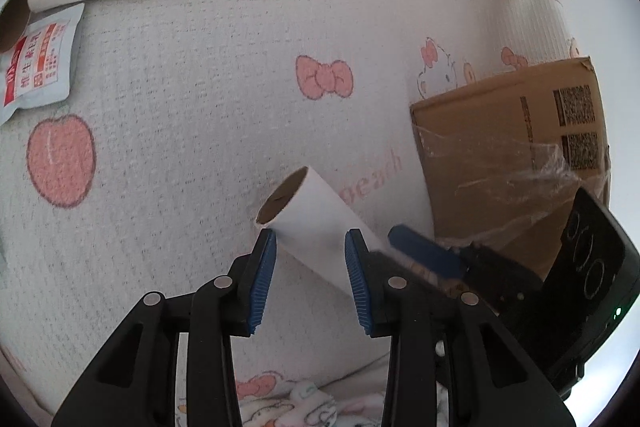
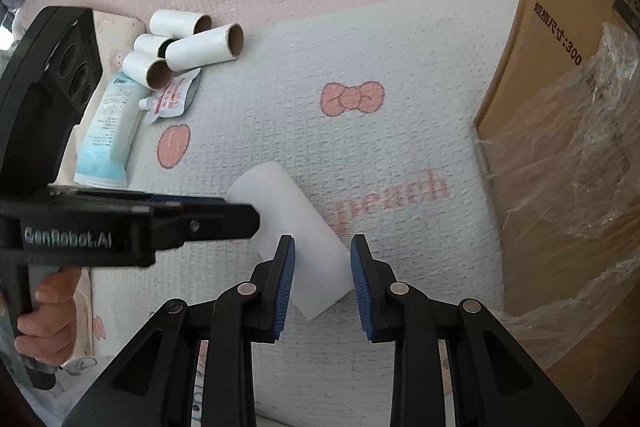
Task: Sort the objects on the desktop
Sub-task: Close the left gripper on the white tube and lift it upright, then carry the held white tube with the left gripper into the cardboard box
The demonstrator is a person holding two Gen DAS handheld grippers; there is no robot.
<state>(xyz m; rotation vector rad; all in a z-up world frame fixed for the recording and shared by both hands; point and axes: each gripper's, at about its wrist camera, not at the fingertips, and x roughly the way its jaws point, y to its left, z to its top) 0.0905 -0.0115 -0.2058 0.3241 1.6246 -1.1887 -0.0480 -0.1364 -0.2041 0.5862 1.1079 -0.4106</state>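
A white paper tube [image 1: 312, 215] with a brown inside lies slantwise just over the patterned mat [image 1: 180, 107]. My left gripper [image 1: 310, 233] is shut on it near its open end, a blue pad against each side. In the right wrist view the same tube [image 2: 280, 211] runs slantwise between the pads of my right gripper [image 2: 322, 241], which is shut on its near end. There the left gripper [image 2: 256, 215] reaches in from the left onto the tube's far part. The right gripper [image 1: 394, 233] shows at the tube's lower right end in the left wrist view.
Several white tubes [image 2: 192, 43] are piled at the mat's far left, with a red-and-white sachet [image 2: 174, 95] and a pale blue squeeze tube [image 2: 112, 131] beside them. A taped cardboard box [image 2: 560, 107] stands close on the right. A hand [image 2: 48, 311] holds the left gripper's handle.
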